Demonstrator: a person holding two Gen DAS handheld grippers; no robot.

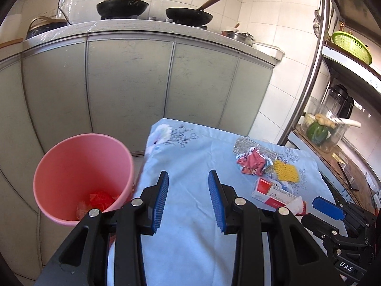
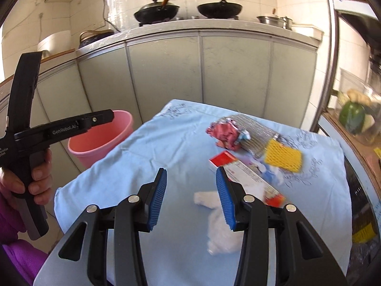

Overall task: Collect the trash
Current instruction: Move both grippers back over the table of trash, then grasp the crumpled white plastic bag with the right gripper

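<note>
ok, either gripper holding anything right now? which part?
Nothing held. Left gripper is open over bare blue cloth; right gripper is open above the white tissue, not closed on it.

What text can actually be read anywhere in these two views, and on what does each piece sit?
"GenRobot.AI" on the arm of the left claw, right wrist view.
"DAS" on the body of the right claw, left wrist view; the rest is cut off.
Partly cut white lettering at the left tool's handle edge: unreadable.
Print on the red and white box: too small and blurred to read.
</note>
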